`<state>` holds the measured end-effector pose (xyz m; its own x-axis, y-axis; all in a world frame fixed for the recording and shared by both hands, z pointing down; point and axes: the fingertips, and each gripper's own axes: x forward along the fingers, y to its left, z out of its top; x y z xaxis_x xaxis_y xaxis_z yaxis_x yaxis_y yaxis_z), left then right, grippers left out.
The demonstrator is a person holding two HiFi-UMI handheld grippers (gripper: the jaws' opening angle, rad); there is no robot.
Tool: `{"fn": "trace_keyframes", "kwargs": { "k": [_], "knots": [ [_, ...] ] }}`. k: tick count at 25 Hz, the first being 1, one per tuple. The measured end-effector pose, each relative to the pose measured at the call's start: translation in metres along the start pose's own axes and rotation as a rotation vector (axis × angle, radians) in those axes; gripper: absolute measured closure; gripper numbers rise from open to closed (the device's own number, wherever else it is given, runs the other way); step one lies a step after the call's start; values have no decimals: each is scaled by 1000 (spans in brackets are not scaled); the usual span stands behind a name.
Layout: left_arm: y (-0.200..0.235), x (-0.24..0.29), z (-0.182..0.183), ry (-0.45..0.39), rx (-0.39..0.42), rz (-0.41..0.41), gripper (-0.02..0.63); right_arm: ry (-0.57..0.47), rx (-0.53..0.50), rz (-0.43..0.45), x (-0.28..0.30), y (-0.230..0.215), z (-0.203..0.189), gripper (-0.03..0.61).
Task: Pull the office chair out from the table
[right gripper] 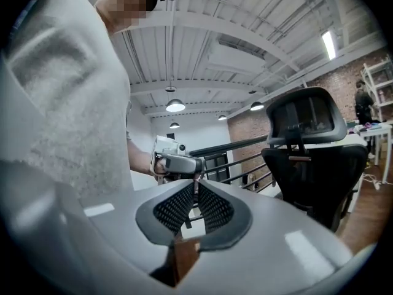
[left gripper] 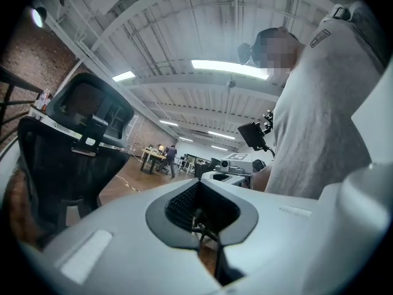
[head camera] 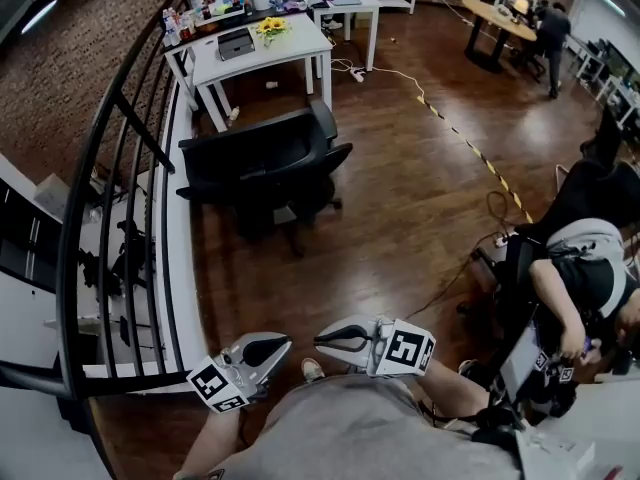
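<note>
office chair (head camera: 265,163) stood on the wood floor (head camera: 400,208) in front of the white worktop (head camera: 300,50), not tucked under it, and right next to the dark railing (head camera: 110,158). black mesh back w/ a headrest on top, as both gripper views showed. some yellow flowers (head camera: 270,26) sat on the worktop.

left gripper (head camera: 280,346) and right gripper (head camera: 325,338) were both down low by the person's grey shirt (head camera: 350,433), tips pointing at each other w/ a small gap between them, well apart from the chair. left gripper was clenched, nothing in it. right gripper was drawn together at the tips too, also empty.

another person (head camera: 590,268) was bent over gear at the right edge.
</note>
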<state>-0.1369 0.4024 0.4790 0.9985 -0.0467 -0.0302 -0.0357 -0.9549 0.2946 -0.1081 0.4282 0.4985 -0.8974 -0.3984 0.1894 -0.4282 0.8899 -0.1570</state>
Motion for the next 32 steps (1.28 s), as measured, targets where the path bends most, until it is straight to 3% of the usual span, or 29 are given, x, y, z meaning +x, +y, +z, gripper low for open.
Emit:
{"fn": "trace_keyframes", "kwargs": {
  "k": [11,32],
  "knots": [
    [-32,33,-13,16,5,-27,614,28,-5,10,-27,16,-22,572],
    [-29,30,-15,20,-1,-14,614,14,-27,20,-20,16,-19,574]
  ]
}}
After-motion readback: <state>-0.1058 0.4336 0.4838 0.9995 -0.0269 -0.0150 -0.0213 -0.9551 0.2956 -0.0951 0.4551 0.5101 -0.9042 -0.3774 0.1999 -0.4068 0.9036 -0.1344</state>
